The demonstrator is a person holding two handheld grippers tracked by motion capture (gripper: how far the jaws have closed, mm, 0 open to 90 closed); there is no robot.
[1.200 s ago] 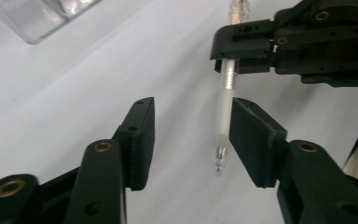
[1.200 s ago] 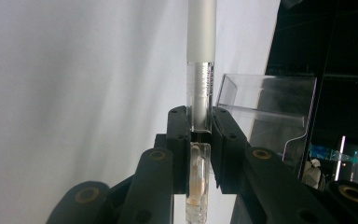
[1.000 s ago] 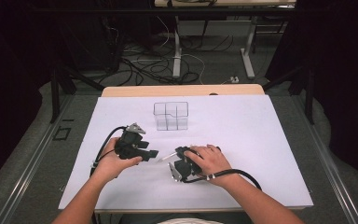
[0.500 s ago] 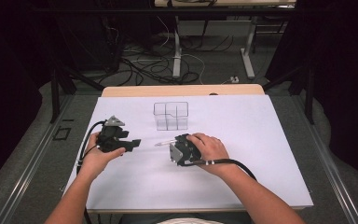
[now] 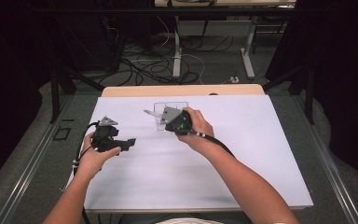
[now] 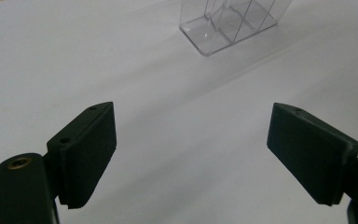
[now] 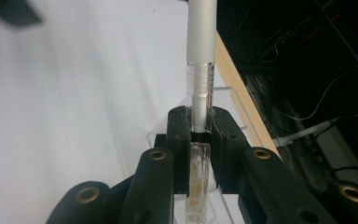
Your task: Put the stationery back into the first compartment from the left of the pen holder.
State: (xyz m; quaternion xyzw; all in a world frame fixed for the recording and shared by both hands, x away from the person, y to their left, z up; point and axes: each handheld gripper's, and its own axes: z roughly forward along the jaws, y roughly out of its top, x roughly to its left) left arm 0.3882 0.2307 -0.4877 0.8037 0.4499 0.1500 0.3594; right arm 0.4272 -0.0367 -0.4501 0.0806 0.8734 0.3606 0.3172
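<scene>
My right gripper point(image 5: 163, 116) is shut on a pen point(image 5: 151, 113) with a silver barrel and holds it over the clear divided box point(image 5: 168, 105) at the far middle of the white table. In the right gripper view its pads point(image 7: 179, 128) clamp the pen's point(image 7: 200, 70) clear ribbed section, and the barrel points away from the camera. My left gripper point(image 5: 131, 142) rests low at the left, pointing right. Its jaws have just been opening and stand wide apart point(image 6: 191, 154) with nothing between them. The clear box point(image 6: 228, 23) lies ahead of them.
White sheet point(image 5: 242, 154) covers the table, with its wooden far edge point(image 5: 182, 90) behind the box. Cables trail from both grippers along the person's forearms. Beyond the table are a dark floor, table legs and loose cords.
The two grippers were close together at the table's front with the pen between them. The left one drew away to the left and opened. The right one rose and carried the pen to the box.
</scene>
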